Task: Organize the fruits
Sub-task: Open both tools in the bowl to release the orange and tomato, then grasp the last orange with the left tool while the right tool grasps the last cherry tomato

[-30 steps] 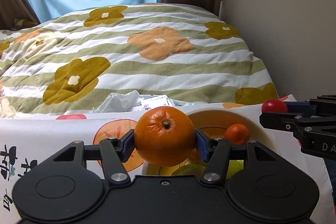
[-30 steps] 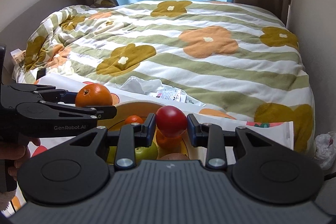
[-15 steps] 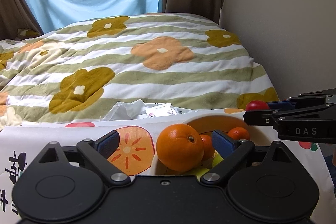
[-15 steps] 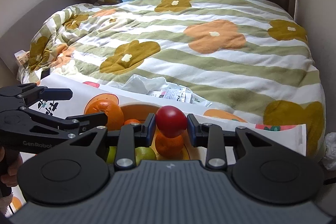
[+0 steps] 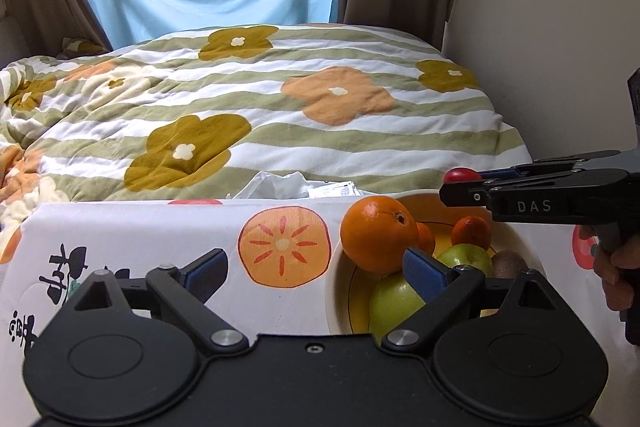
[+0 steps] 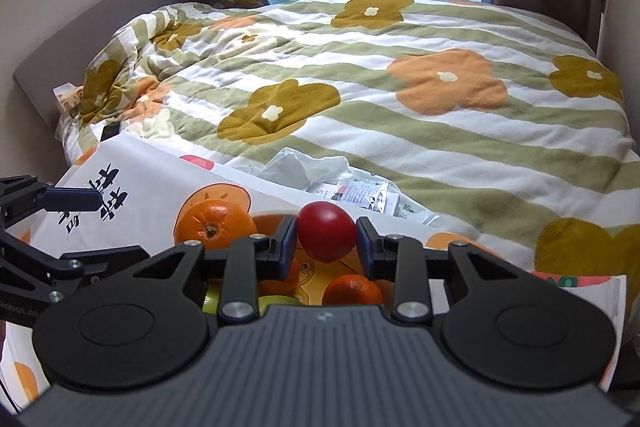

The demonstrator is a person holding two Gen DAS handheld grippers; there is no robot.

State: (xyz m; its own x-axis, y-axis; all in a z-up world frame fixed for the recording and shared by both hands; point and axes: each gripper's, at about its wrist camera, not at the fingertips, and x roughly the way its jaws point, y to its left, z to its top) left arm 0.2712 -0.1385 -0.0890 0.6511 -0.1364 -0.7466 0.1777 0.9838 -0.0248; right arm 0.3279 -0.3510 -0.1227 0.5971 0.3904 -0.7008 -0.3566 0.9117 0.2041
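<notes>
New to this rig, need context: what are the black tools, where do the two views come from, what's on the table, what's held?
No robot arm here: a person holds a two-finger gripper in each hand, each with a fisheye camera looking along its fingers.

The left wrist view shows the left gripper open and empty. The large orange rests in the bowl on green apples, beside small tangerines and a kiwi. The bowl stands on a fruit-print tablecloth in front of a bed.

The right wrist view shows the right gripper shut on a red tomato, over the bowl.
</notes>
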